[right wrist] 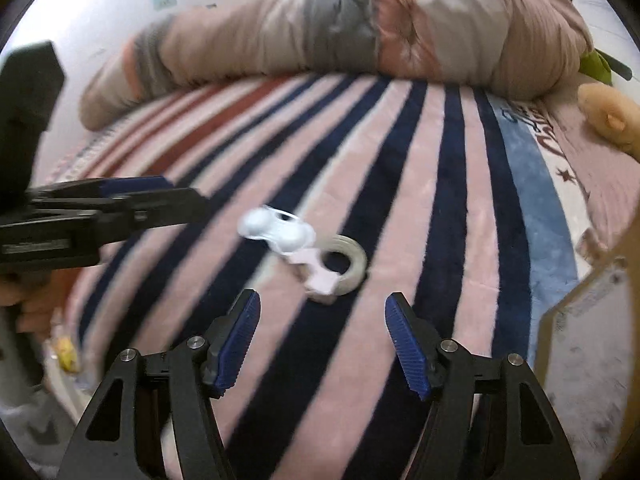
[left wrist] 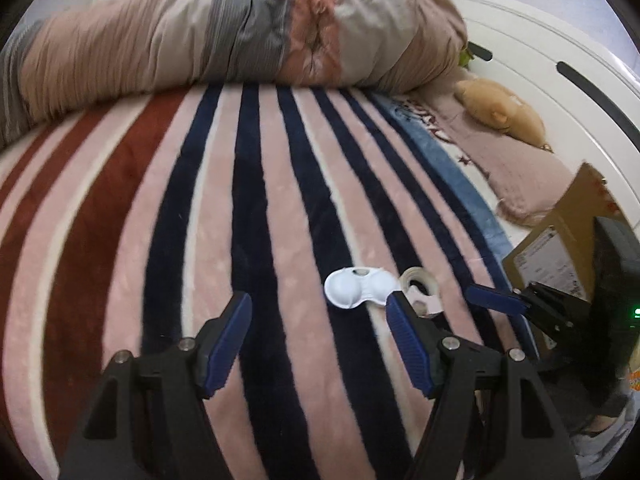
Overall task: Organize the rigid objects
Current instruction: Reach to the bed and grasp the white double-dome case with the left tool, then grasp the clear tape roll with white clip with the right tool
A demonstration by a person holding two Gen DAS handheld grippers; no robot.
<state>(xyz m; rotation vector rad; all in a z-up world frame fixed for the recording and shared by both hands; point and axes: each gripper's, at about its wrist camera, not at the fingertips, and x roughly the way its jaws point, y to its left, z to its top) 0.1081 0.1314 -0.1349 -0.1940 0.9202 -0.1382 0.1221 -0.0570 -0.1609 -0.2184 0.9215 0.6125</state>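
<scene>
A white plastic piece with two domes (left wrist: 354,286) lies on the striped blanket (left wrist: 200,208), touching a clear tape roll (left wrist: 420,278) in a pink holder (left wrist: 426,304). My left gripper (left wrist: 318,300) hovers just short of the white piece, open, with nothing between its fingers. In the right wrist view the white piece (right wrist: 276,234) and the tape roll (right wrist: 350,260) lie ahead of my right gripper (right wrist: 323,297), which is open and empty. The left gripper (right wrist: 190,193) comes in from the left there. One blue pad (left wrist: 496,299) of the right gripper shows at the right of the left wrist view.
A rolled duvet (left wrist: 240,40) lies across the far side of the bed. A tan plush toy (left wrist: 504,114) and a pink blanket (left wrist: 512,168) sit at the right by the white headboard (left wrist: 540,48). A cardboard box (left wrist: 560,240) stands at the bed's right edge.
</scene>
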